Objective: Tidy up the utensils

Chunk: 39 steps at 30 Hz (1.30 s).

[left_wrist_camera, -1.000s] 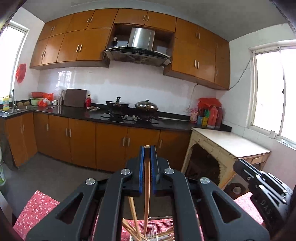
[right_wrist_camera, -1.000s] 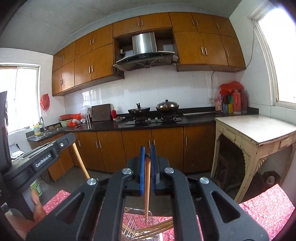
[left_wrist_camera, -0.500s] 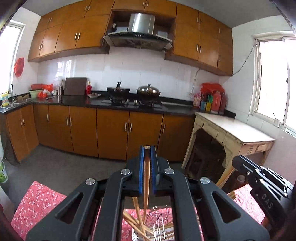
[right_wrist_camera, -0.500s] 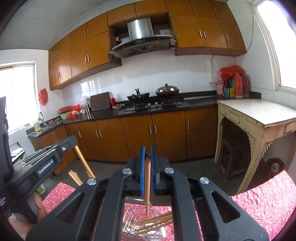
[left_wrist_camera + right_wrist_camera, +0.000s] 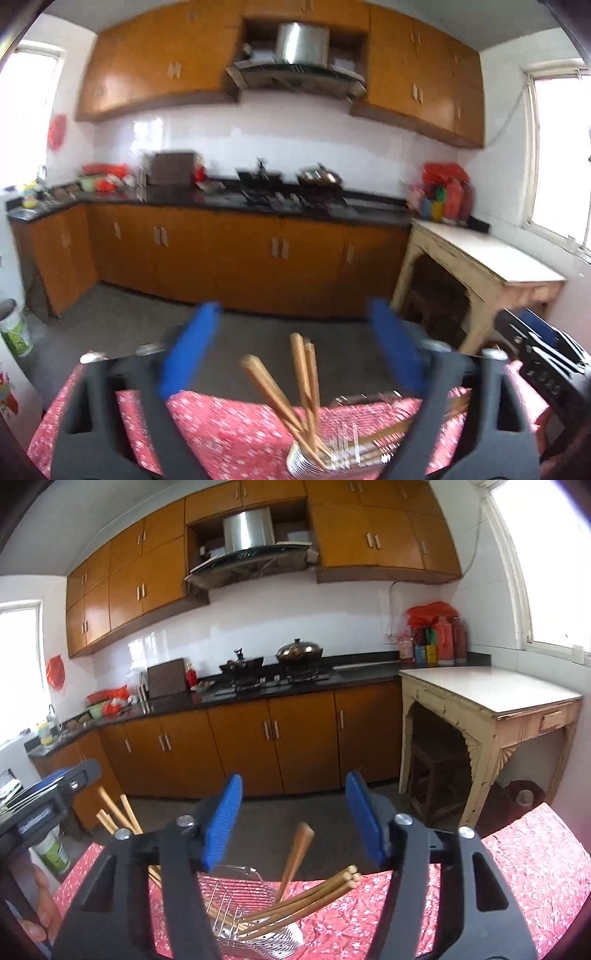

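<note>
Over a table with a red flowered cloth [image 5: 517,878], two black grippers hang side by side; the left gripper [image 5: 295,347] has its blue pads wide apart and its jaws are opening; nothing is pinched there; the right gripper [image 5: 293,819] is opening too, and it pinches nothing.

Down at 6 o'clock in the right view sits a wire basket [image 5: 236,893]; wooden chopsticks [image 5: 303,901] lie in it, leaning out toward 3 o'clock; one chopstick [image 5: 295,853] looks a bit blurry, so I think it is dropping in. In the left view, at 6 o'clock, more chopsticks [image 5: 291,391] stand up in a shiny metal cup [image 5: 306,461]; this cup seems to be one end of the basket, but I cannot be sure.

So the step looks like letting go; each hand has just put a stick in. Next, I think both hands must lift away without bumping the sticks, then go find more things to sort; I see no more on the cloth.

Behind, at 12 o'clock, are brown cupboards [image 5: 273,734], a black counter [image 5: 354,672] with pots on the stove, and white tiles; at 3 o'clock stands an old cream table [image 5: 491,686] by a bright window.
</note>
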Available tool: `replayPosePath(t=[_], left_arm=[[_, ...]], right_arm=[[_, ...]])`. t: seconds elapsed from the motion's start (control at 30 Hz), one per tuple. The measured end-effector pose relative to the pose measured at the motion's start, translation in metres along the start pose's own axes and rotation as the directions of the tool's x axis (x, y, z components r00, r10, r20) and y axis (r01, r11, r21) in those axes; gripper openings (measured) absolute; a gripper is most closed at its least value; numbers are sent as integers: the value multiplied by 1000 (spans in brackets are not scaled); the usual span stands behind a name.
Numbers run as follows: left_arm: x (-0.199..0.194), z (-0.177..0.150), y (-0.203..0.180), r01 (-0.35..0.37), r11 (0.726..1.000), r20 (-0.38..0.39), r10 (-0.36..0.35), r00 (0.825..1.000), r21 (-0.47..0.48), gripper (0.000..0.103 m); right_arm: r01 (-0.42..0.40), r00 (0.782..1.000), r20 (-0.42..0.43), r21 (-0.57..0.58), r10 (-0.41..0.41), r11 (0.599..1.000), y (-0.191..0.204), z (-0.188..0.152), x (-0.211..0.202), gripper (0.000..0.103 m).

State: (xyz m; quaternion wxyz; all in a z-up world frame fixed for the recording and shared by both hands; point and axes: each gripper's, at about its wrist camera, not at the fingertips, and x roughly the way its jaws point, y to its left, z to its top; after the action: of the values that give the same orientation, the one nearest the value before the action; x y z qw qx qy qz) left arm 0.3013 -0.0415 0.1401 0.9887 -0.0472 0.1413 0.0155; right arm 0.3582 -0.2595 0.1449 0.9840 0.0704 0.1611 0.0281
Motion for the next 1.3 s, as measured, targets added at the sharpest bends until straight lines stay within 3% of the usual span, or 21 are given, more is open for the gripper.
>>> replayPosePath(t=[0.07, 0.4, 0.57, 0.93, 1.1, 1.3], left_arm=[[-6, 2, 0, -7, 1000, 3, 7, 1000, 19, 90], [-45, 10, 11, -13, 999, 40, 12, 999, 32, 93], [-68, 8, 22, -32, 999, 49, 30, 998, 33, 95], [-111, -10, 49, -52, 998, 45, 50, 998, 29, 101], [-142, -32, 66, -35, 999, 92, 32, 995, 32, 101], [-172, -77, 79, -20, 999, 86, 17, 996, 27, 101]], right_arm=[[20, 1000, 14, 5, -20, 1000, -4, 2, -7, 73], [55, 997, 56, -2, -54, 999, -13, 6, -50, 85], [65, 993, 97, -5, -64, 998, -15, 8, -84, 98], [117, 982, 156, -39, -109, 992, -1, -8, -159, 99], [118, 973, 207, -75, -101, 990, 14, -39, -200, 99], [112, 968, 235, -107, -85, 988, 31, -96, -238, 99]])
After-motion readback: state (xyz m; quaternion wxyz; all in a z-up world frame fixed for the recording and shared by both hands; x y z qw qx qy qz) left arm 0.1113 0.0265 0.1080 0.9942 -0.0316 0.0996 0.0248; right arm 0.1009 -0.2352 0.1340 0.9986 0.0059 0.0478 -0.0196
